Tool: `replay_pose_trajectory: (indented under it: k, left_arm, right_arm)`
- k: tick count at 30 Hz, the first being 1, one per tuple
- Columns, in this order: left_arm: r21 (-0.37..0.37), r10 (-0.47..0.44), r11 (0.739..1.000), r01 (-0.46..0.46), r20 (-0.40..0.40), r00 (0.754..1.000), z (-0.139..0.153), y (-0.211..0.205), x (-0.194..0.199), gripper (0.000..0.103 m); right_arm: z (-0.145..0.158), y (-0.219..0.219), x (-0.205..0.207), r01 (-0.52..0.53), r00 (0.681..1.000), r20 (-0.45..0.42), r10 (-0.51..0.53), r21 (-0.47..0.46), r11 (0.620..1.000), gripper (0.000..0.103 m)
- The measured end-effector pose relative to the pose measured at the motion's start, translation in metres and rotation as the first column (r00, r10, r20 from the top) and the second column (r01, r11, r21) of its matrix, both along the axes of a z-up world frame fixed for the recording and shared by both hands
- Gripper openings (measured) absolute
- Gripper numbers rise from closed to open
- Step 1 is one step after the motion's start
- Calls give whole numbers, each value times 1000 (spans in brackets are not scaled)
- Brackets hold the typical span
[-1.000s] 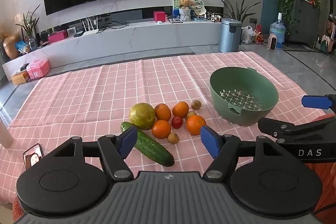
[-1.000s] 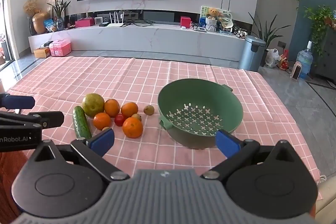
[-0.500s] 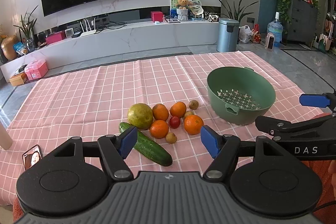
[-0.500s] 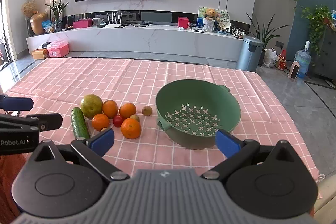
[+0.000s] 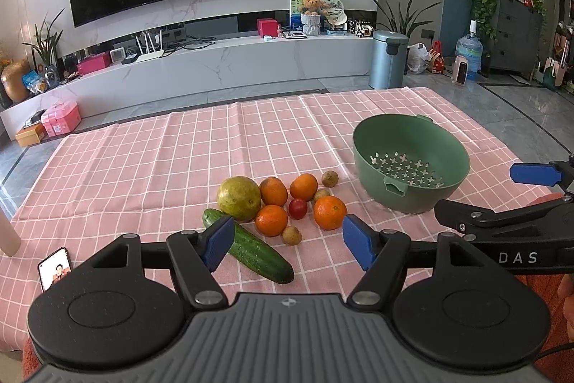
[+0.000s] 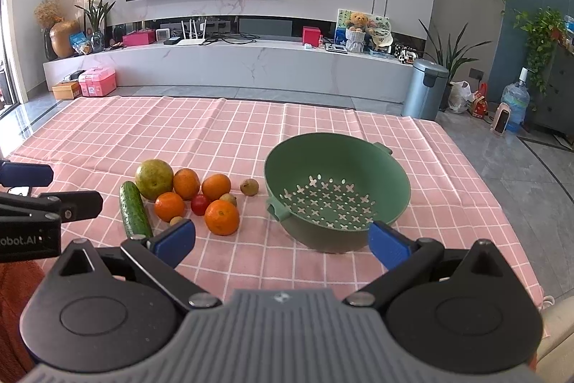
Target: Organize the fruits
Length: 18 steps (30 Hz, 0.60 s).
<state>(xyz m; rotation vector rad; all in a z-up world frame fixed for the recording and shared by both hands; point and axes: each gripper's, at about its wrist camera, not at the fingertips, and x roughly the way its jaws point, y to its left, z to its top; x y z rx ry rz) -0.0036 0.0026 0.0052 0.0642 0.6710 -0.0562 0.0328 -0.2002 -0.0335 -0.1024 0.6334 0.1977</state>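
Both hand-held grippers, left point(image 5: 287, 239) and right point(image 6: 281, 241), edge back, gaping wide (empty); round oranges point(image 5: 330, 212) may roll off the table point(image 5: 143, 167).

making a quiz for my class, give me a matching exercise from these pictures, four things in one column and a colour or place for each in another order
Things:
1. colander
2. cucumber
3. small tomato
4. phone

Descriptions:
A. red, in the middle of the cluster of fruit
B. green, with cross-shaped holes, nothing in it
C. lying at the near left edge of the tablecloth, screen lit
D. long and dark green, on the left side of the fruit pile

Pairs: 1-B, 2-D, 3-A, 4-C
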Motion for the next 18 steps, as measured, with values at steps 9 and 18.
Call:
replay_pose_trajectory:
  k: [9,18]
  left_arm:
    - [0,-3,1000,3,-1,1000,0,0,-1,81]
    - [2,-4,1000,4,-2,1000,0,-1,-1,81]
  right_arm:
    - [-1,-1,2,10,1000,-3,-10,3,1000,99]
    - [-1,-1,2,13,1000,-5,-13,3,1000,99]
